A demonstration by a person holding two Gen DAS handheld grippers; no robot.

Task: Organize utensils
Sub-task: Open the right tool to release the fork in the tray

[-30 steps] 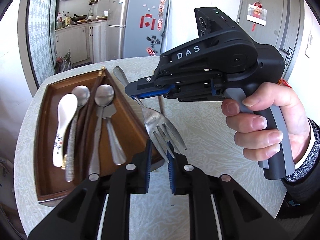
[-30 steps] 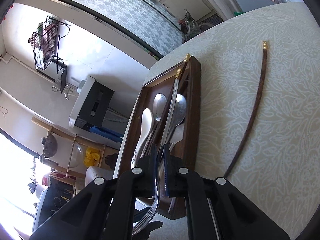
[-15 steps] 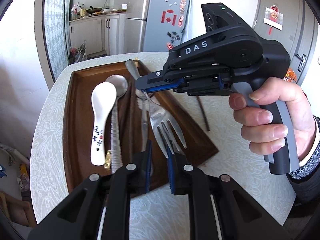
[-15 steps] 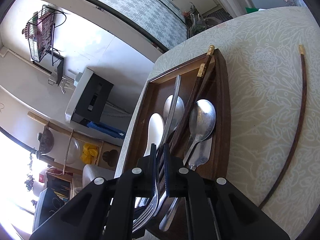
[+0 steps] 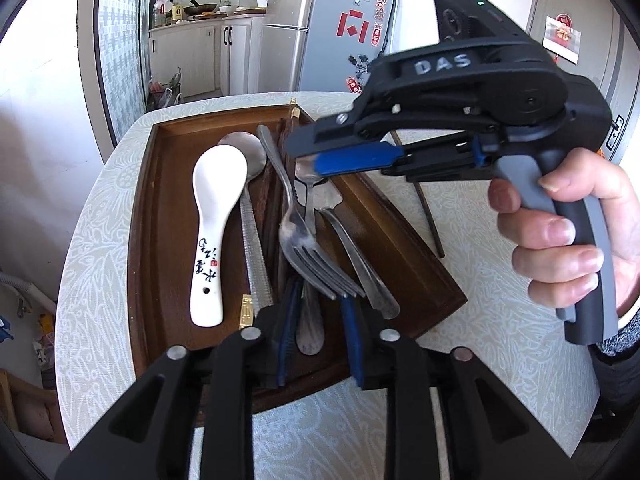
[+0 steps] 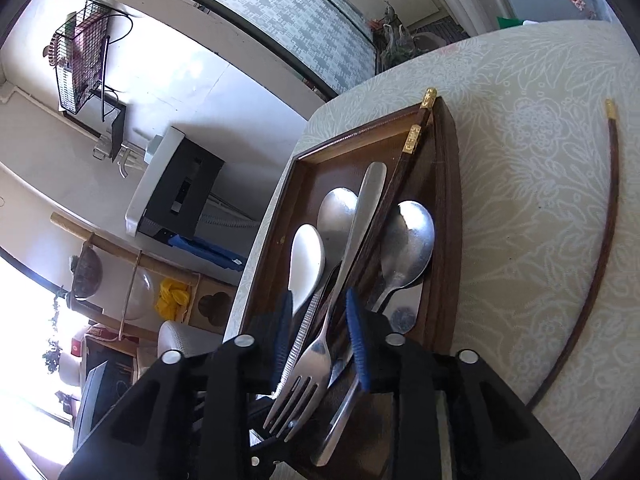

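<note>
Grey fridge (image 5: pixel 336 28) with red magnets behind table (image 5: pixel 480 340); wire basket (image 6: pixel 80 56) on wall.

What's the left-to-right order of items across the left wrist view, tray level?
Tray left rim → white ceramic spoon → textured-handle metal spoon → fork → tray right rim → loose chopstick on the table → hand holding the right claw.

The right gripper (image 5: pixel 308 160) covers the far spoon's (image 5: pixel 316 176) bowl, and its lettering is smeared. The loose chopstick (image 5: pixel 430 216) mostly disappears behind it. The fork's (image 6: pixel 308 364) tines sink behind the jaws.
</note>
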